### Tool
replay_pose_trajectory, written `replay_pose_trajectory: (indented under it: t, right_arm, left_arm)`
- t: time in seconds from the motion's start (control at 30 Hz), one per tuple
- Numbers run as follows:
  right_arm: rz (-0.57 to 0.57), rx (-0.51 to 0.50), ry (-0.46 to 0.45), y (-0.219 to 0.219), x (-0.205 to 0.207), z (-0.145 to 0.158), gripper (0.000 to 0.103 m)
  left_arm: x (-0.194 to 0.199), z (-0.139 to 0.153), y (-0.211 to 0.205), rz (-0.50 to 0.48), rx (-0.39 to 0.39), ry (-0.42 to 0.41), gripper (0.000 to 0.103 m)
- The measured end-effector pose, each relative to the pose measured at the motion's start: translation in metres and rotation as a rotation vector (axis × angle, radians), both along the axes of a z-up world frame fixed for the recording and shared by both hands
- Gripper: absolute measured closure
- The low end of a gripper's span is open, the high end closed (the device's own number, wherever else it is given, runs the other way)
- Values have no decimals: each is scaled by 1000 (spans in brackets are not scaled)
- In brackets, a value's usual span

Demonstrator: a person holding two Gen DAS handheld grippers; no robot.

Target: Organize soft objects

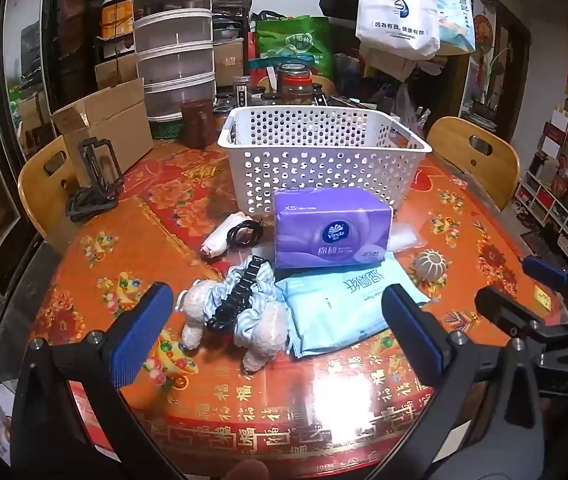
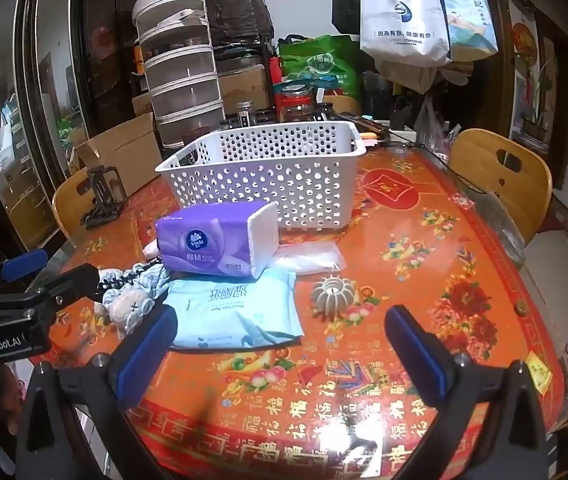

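Observation:
A white perforated basket (image 1: 323, 156) (image 2: 268, 176) stands at the table's middle back. In front of it a purple tissue pack (image 1: 331, 233) (image 2: 216, 240) rests on a light blue wet-wipe pack (image 1: 343, 304) (image 2: 236, 312). A white plush toy in a blue striped cloth (image 1: 240, 312) (image 2: 132, 304) lies to the left, with a black hair claw (image 1: 236, 296) on it. A clear plastic bag (image 2: 307, 258) and a grey ribbed ball (image 1: 429, 264) (image 2: 333, 294) lie to the right. My left gripper (image 1: 276, 336) is open, above the table before the plush toy. My right gripper (image 2: 280, 344) is open and empty, near the wipe pack.
A rolled white cloth with a black cable (image 1: 232, 236) lies left of the tissue pack. A black phone stand (image 1: 96, 184), a cardboard box (image 1: 104, 120), stacked clear containers (image 1: 176, 60) and jars (image 1: 295, 84) crowd the back. Wooden chairs (image 1: 479, 156) (image 2: 499, 176) flank the table.

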State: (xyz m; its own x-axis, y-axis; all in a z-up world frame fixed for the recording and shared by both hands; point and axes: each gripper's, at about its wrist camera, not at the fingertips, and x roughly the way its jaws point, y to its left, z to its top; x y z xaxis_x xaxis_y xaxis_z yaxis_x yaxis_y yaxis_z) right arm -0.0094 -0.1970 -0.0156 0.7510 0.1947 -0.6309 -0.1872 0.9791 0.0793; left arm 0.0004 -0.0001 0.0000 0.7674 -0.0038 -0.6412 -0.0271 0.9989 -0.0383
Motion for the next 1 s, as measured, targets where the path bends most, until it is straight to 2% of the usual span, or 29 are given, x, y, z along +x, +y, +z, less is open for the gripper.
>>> replay_pose_trajectory:
  t: [0.37, 1.0]
  right_arm:
    - [-8, 47, 1, -7, -1, 4, 0]
    - [-8, 40, 1, -5, -3, 2, 0]
  left_arm:
    - [-3, -4, -10, -10, 15, -21, 0]
    - [-4, -1, -4, -14, 6, -20, 0]
